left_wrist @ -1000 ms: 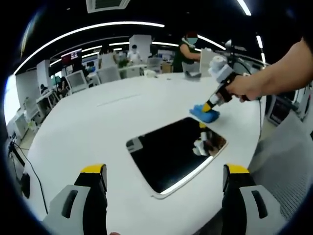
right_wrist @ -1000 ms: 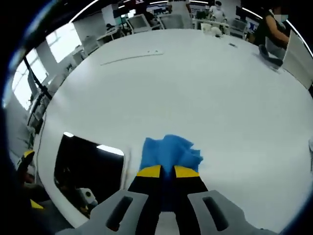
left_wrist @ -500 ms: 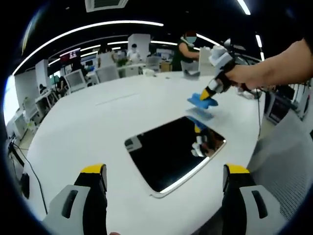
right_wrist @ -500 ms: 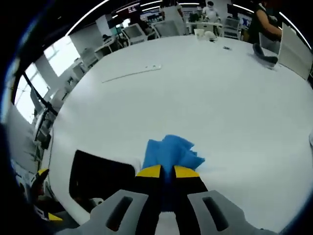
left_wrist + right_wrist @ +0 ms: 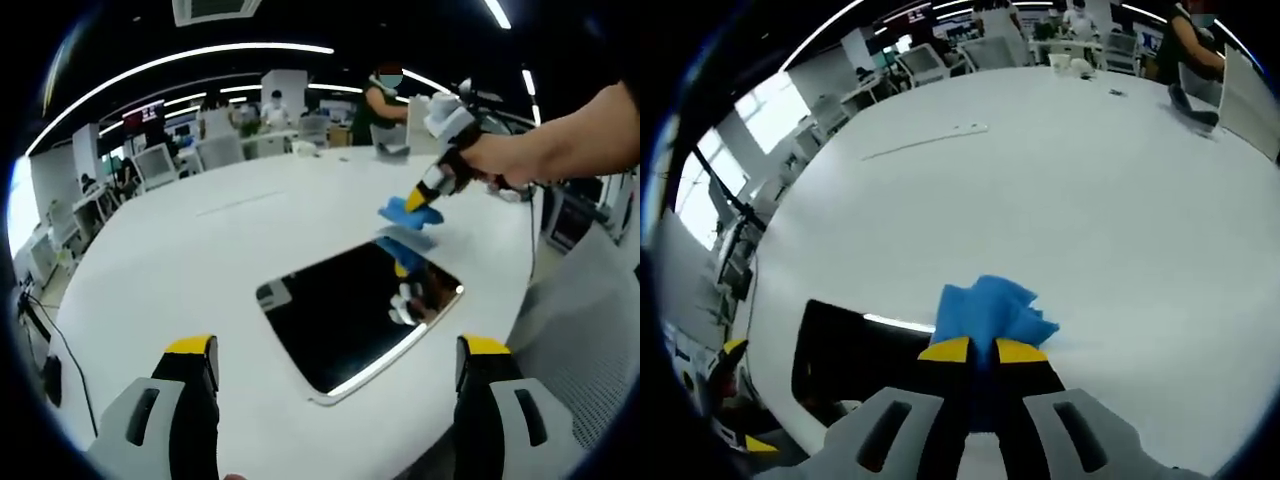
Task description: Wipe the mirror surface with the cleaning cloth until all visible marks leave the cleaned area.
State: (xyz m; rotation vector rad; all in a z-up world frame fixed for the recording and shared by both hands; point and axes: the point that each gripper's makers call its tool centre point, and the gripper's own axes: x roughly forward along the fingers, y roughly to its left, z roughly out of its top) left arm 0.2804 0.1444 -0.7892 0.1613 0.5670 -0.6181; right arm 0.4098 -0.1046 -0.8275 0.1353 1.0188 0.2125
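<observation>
A dark rectangular mirror [image 5: 355, 315] lies flat on the white table [image 5: 190, 270]. In the left gripper view my right gripper [image 5: 418, 194] hangs just above the mirror's far corner, shut on a blue cleaning cloth [image 5: 405, 214] held off the table. The cloth's reflection shows in the glass below. In the right gripper view the cloth [image 5: 990, 314] bunches out past my right gripper [image 5: 982, 350], with the mirror [image 5: 855, 350] down to the left. My left gripper [image 5: 335, 355] stands open near the mirror's near edge, nothing between its fingers [image 5: 190, 365].
The table's edge curves round at the right [image 5: 525, 290]. A thin white strip [image 5: 925, 140] lies far across the table. Office desks, monitors and several people [image 5: 385, 105] stand beyond the far side. A laptop [image 5: 1240, 100] sits at the far right.
My right gripper lifted the blue cloth off the table beside the mirror and carried it slightly toward the mirror's far corner. The left gripper stayed still.
</observation>
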